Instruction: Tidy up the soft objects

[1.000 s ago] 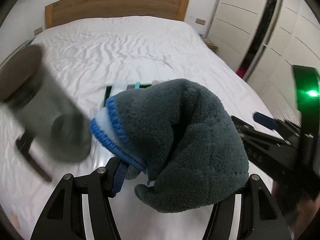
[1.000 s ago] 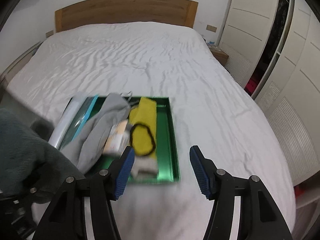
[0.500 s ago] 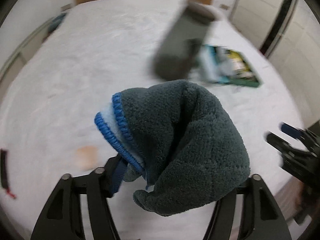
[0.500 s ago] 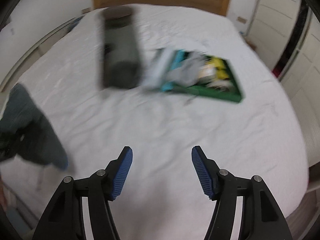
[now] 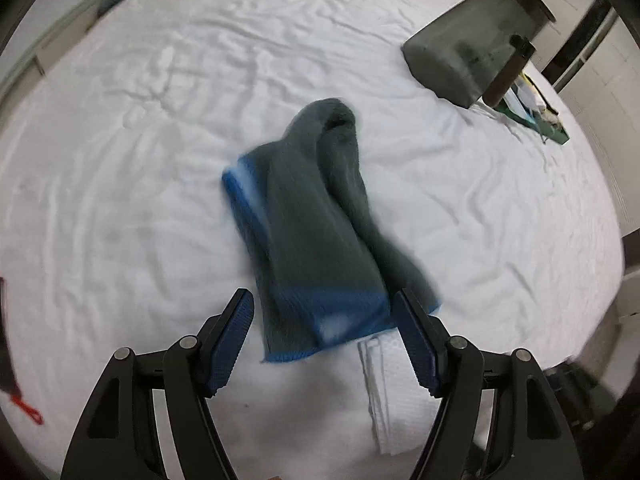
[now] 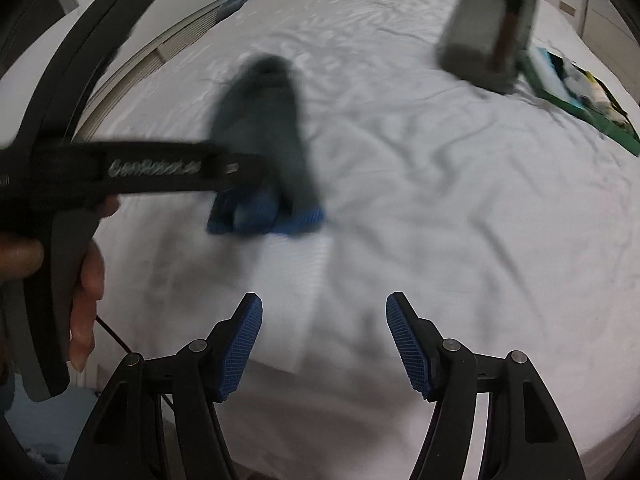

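Note:
A dark grey fleece cloth with a blue hem (image 5: pixel 316 216) lies on the white bed sheet, just ahead of my left gripper (image 5: pixel 324 340), which is open and empty with the hem between its fingertips. The cloth shows blurred in the right wrist view (image 6: pixel 264 132). A folded white towel (image 5: pixel 396 392) lies under the cloth's near end and also shows in the right wrist view (image 6: pixel 296 296). My right gripper (image 6: pixel 324 344) is open and empty above that towel. The left gripper's body crosses the right wrist view at the left.
A grey pouch-like object (image 5: pixel 464 52) with a brown cylinder stands at the far right of the bed. Behind it lies a green tray (image 6: pixel 580 100) holding several soft items. A red cord (image 5: pixel 24 408) lies at the left edge.
My left gripper has opened and let go of the grey cloth, which now lies on the bed. Both grippers have swung left, away from the green tray.

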A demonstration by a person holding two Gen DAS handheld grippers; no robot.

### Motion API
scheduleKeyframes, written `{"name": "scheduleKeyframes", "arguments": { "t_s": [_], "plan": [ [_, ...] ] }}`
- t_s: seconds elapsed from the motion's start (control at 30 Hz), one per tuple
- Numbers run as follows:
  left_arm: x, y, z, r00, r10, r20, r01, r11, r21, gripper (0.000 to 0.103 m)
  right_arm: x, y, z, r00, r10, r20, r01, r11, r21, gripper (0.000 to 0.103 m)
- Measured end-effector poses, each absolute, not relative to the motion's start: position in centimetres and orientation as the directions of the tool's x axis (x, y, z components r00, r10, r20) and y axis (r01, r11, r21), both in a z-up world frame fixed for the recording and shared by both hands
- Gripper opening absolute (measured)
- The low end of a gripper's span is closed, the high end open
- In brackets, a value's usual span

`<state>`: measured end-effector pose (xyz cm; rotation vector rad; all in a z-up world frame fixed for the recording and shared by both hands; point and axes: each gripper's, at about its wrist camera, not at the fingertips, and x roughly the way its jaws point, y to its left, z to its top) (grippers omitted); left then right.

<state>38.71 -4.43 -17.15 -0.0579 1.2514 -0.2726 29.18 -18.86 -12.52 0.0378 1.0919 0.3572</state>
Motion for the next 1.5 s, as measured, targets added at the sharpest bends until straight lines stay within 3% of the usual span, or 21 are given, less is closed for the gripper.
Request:
{"name": "scheduleKeyframes", "arguments": {
  "t_s": [0.43, 0.6, 0.93, 1.03, 1.13, 1.17, 1.23, 1.43, 1.5],
  "plan": [
    [39.1, -3.5, -18.1, 0.273, -0.298, -0.915, 0.206, 0.947, -0.247, 0.067, 30.5, -15.6, -15.0, 0.399, 0.285, -0.871, -0.254, 0.948, 0.194, 0.067],
    [39.8, -3.6, -18.1, 0.249, -0.344, -0.906, 0.178, 0.935, -0.306, 0.067, 31.3, -15.1, -16.0, 0.397, 0.292, -0.870, -0.262, 0.945, 0.198, 0.067],
    [42.4, -6.6, -19.1, 0.217, -0.301, -0.929, 0.056, 0.954, -0.296, 0.069, 31.5, -15.8, -16.8, 0.387, 0.313, -0.867, -0.285, 0.935, 0.211, 0.067],
    [43.1, -7.0, -19.8, 0.199, -0.292, -0.936, 0.005, 0.955, -0.297, 0.082, 31.4, -16.0, -16.9, 0.381, 0.323, -0.867, -0.294, 0.931, 0.217, 0.068],
    [43.7, -7.4, -20.5, 0.199, -0.245, -0.949, -0.018, 0.967, -0.254, 0.083, 31.3, -16.4, -16.9, 0.377, 0.332, -0.865, -0.304, 0.926, 0.223, 0.068],
    [43.7, -7.5, -20.8, 0.203, -0.239, -0.950, -0.027, 0.968, -0.250, 0.076, 31.3, -16.5, -16.8, 0.376, 0.334, -0.864, -0.305, 0.925, 0.225, 0.067],
    [43.6, -7.5, -20.9, 0.211, -0.206, -0.956, -0.032, 0.976, -0.217, 0.052, 31.3, -16.8, -16.8, 0.377, 0.339, -0.862, -0.309, 0.923, 0.228, 0.067],
    [42.7, -5.7, -19.8, 0.256, -0.215, -0.942, -0.022, 0.973, -0.228, 0.024, 30.9, -17.9, -16.7, 0.383, 0.348, -0.856, -0.310, 0.921, 0.236, 0.067],
    [42.4, -5.7, -18.9, 0.278, -0.216, -0.936, -0.010, 0.974, -0.227, 0.021, 30.7, -18.1, -16.6, 0.385, 0.350, -0.854, -0.311, 0.920, 0.237, 0.067]
  ]
}}
